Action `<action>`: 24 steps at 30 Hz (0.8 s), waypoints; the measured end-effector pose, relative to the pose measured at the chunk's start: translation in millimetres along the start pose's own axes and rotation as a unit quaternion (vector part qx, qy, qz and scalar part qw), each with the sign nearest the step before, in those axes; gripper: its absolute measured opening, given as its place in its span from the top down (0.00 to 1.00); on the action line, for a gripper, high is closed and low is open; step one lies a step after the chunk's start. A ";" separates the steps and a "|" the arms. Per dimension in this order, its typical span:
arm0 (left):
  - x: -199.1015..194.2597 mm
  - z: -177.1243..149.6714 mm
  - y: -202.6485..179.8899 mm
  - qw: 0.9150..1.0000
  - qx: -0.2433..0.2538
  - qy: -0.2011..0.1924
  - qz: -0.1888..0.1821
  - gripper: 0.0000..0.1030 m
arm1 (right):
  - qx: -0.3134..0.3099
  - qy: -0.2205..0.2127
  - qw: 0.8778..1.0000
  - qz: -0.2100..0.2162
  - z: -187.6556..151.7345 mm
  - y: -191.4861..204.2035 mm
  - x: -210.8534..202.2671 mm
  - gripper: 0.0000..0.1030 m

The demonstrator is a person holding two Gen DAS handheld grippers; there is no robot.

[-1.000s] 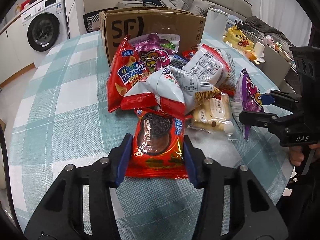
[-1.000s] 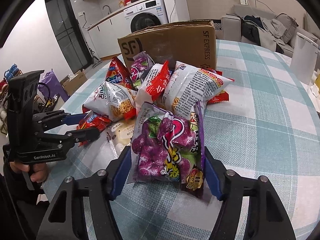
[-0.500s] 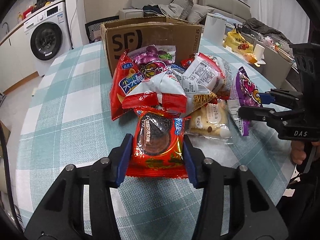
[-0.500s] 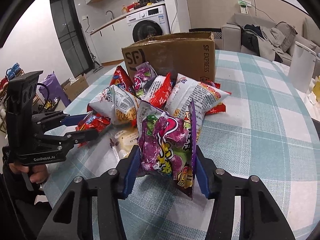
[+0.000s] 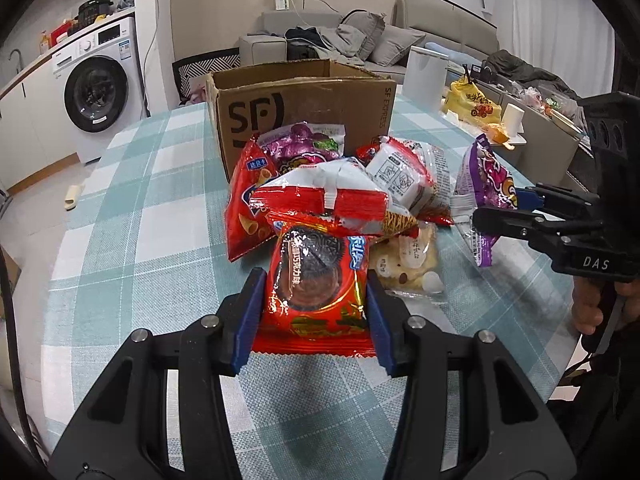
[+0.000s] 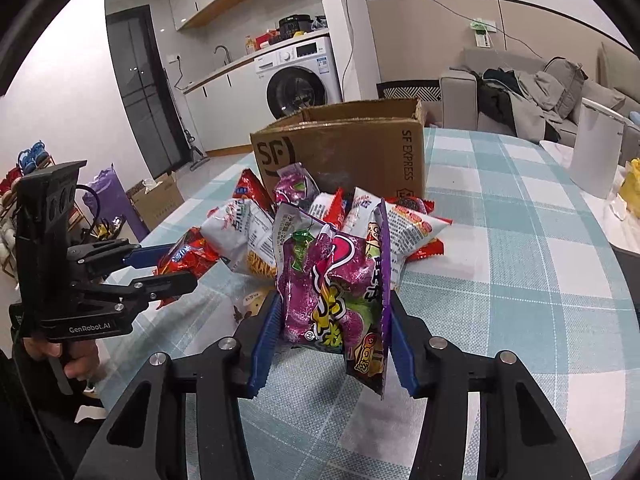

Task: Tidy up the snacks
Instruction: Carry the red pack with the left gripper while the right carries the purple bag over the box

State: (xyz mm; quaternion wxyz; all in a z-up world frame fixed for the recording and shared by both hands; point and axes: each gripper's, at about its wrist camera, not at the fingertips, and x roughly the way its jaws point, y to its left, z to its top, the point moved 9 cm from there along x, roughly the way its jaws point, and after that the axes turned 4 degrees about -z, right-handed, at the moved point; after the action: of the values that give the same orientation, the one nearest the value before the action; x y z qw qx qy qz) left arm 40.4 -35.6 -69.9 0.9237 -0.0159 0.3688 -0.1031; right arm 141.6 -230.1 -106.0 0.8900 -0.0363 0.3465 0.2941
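My left gripper (image 5: 312,316) is shut on a red cookie packet (image 5: 316,284) and holds it above the table in front of the snack pile (image 5: 340,196). My right gripper (image 6: 332,340) is shut on a purple candy bag (image 6: 332,292), lifted off the table; the bag also shows at the right of the left wrist view (image 5: 480,184). An open cardboard box (image 5: 304,108) stands behind the pile, also seen in the right wrist view (image 6: 344,152). The left gripper shows in the right wrist view (image 6: 168,264) with the red packet (image 6: 184,256).
The checked tablecloth (image 5: 132,216) covers a round table. A white canister (image 6: 596,148) and a yellow bag (image 5: 472,104) stand at the far right. A washing machine (image 5: 96,92) and a sofa (image 5: 360,40) lie beyond the table.
Both grippers have lifted their packets up off the table. The right gripper has closed tighter on the purple bag, which now stands more upright.
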 end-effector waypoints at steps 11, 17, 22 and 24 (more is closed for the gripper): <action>-17.0 9.3 0.1 1.000 -0.010 -0.021 0.000 0.56 | 0.009 -0.033 0.999 0.002 10.7 0.7 -14.3 0.51; -28.9 15.9 -2.5 0.999 -0.015 -0.041 -0.005 0.56 | 0.015 -0.052 0.999 0.005 19.6 -0.1 -22.3 0.51; -38.1 24.0 -3.0 0.998 -0.022 -0.052 -0.006 0.56 | 0.024 -0.067 0.997 0.006 28.6 -2.6 -30.1 0.51; -40.8 28.2 -2.8 0.998 -0.025 -0.055 -0.008 0.56 | 0.026 -0.071 0.997 0.008 32.3 -3.1 -32.8 0.51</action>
State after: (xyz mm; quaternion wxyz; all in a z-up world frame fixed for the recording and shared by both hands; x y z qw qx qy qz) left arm 30.4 -31.4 -21.5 0.9412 -0.0474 0.3194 -0.0998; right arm 143.3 -240.3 -61.1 0.9108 0.0104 0.2900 0.2936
